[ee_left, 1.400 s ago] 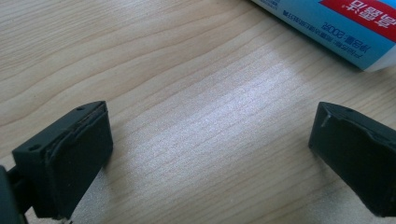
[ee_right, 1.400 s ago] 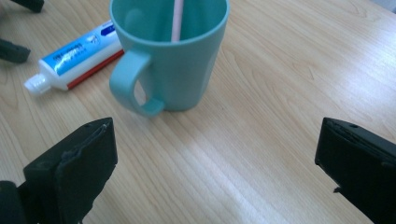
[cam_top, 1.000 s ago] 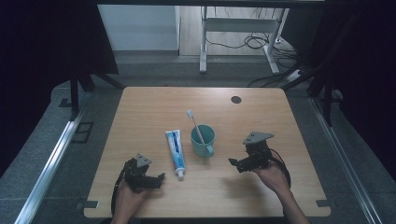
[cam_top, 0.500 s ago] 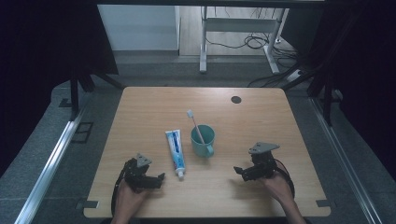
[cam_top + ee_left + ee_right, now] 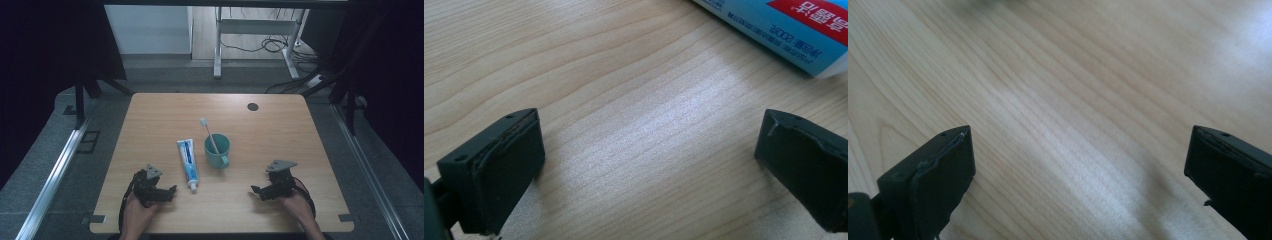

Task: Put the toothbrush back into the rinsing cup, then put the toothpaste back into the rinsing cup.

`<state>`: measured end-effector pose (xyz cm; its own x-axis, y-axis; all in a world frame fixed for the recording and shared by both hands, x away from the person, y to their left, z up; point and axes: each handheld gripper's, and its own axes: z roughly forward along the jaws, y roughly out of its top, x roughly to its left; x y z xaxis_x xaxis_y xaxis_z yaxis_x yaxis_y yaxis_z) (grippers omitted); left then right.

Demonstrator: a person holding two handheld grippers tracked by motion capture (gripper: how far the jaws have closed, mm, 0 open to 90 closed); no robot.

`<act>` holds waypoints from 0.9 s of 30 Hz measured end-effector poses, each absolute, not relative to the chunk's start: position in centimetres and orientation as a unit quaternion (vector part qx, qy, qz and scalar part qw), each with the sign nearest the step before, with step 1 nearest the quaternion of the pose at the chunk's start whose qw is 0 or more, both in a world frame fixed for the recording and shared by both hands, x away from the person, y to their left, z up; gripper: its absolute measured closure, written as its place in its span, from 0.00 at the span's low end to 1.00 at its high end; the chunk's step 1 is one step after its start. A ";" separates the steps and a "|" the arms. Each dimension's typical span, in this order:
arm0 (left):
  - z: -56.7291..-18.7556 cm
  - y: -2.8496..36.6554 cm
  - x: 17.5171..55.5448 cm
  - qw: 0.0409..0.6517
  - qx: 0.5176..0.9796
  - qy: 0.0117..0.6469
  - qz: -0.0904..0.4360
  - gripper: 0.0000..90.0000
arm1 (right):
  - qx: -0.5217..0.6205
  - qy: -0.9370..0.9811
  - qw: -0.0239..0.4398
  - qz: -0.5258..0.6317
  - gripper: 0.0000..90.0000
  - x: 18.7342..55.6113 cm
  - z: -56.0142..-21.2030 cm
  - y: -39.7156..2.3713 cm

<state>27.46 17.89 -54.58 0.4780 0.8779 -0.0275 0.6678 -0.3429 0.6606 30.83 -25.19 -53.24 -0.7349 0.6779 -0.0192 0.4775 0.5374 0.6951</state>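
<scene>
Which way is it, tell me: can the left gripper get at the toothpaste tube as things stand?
Probably yes. The left gripper rests on the table with its fingers wide open, and the toothpaste tube lies flat just beyond them, with bare wood between. The cup stands on the tube's far side.

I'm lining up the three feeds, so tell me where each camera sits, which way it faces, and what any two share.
High view: above the near edge, looking forward and down on the light wooden table; both hands, left gripper and right gripper show.
Left gripper view: rides the left gripper, looking down at the wood; open jaws, and the blue-and-white toothpaste tube.
Right gripper view: rides the right gripper, facing bare wood; open jaws.
Shared: the tube lies beside the teal mug in the high view too.
</scene>
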 end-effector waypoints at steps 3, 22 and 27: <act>-54.6 17.9 27.5 0.310 0.802 0.482 0.169 0.00 | 0.335 0.866 0.141 0.342 0.00 30.9 -54.0 -25.3; -54.2 17.4 27.7 0.297 0.812 0.477 0.160 0.00 | 0.340 0.862 0.138 0.351 0.00 30.9 -54.4 -25.5; -53.9 17.1 27.8 0.295 0.815 0.471 0.162 0.00 | 0.340 0.861 0.138 0.351 0.00 30.9 -54.4 -25.5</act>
